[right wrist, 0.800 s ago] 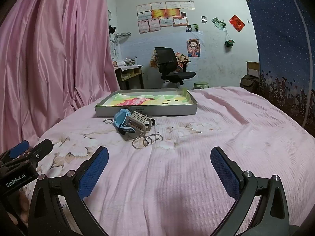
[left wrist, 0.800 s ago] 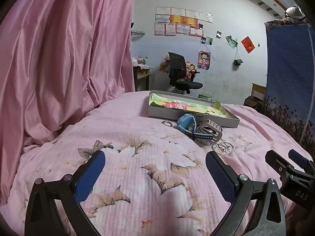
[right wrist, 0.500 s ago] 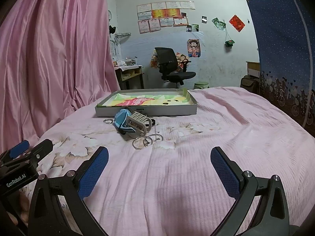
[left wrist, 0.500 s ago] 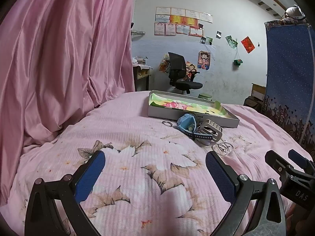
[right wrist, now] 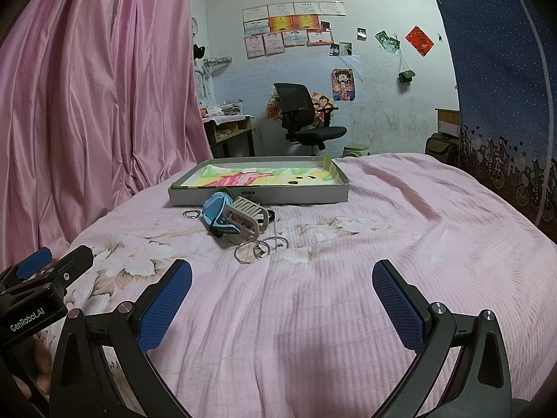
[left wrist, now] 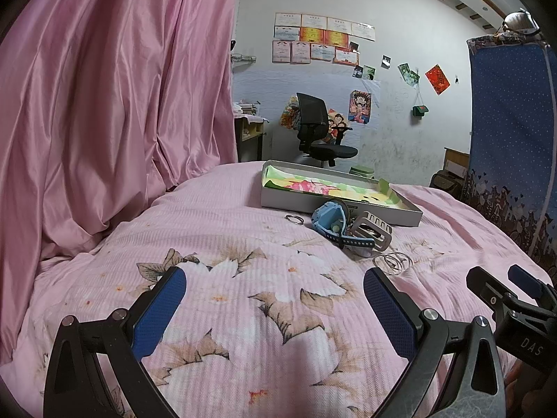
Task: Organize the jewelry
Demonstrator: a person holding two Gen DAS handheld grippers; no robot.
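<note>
One pink floral bedspread (right wrist: 348, 244), curtained room.

One tray (right wrist: 257, 198) is sitting on the bed (right wrist: 383, 244). Two watches are lying before it: one blue watch (right wrist: 215, 213) and one beige watch (right wrist: 245, 214). One small ring (right wrist: 191, 213) is lying to their left. About three thin hoops (right wrist: 259, 249) are overlapping nearer; the exact count is unclear.
</note>
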